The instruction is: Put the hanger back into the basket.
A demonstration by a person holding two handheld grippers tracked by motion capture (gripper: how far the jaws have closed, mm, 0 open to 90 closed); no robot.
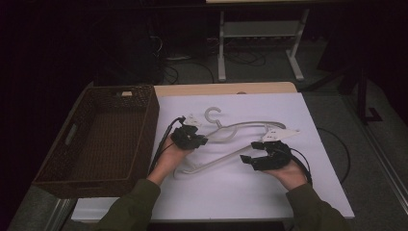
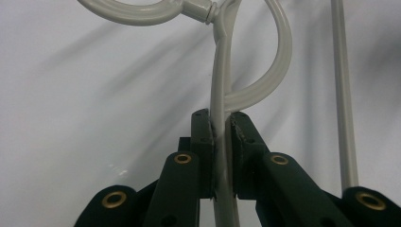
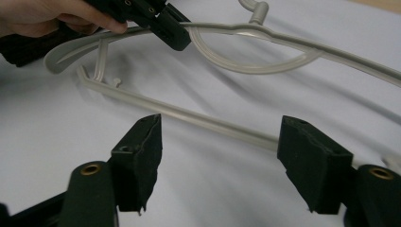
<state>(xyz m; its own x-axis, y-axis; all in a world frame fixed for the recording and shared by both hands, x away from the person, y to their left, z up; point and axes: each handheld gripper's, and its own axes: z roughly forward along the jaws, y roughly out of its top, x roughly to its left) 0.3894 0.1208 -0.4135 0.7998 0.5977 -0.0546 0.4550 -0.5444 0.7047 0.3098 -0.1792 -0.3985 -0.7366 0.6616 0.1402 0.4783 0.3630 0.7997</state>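
Left gripper [image 2: 221,127] is pinching the grey hanger [image 1: 240,129] by its upper arm above the white table [image 1: 231,192], right gripper [image 3: 220,142] is standing spread and empty; wicker basket [image 1: 144,125] is awaiting it.

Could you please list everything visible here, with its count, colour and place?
clothes hanger: one, pale grey plastic, on the white sheet mid-table.
wicker basket: one, dark brown, left of the sheet.
white sheet: one, covering the table.
table: one, light wood, edge showing beyond the sheet.
metal frame: one, white, on the floor behind.
left gripper: one, black, shut on the hanger's upper arm.
right gripper: one, black, open, near the hanger's lower bar.
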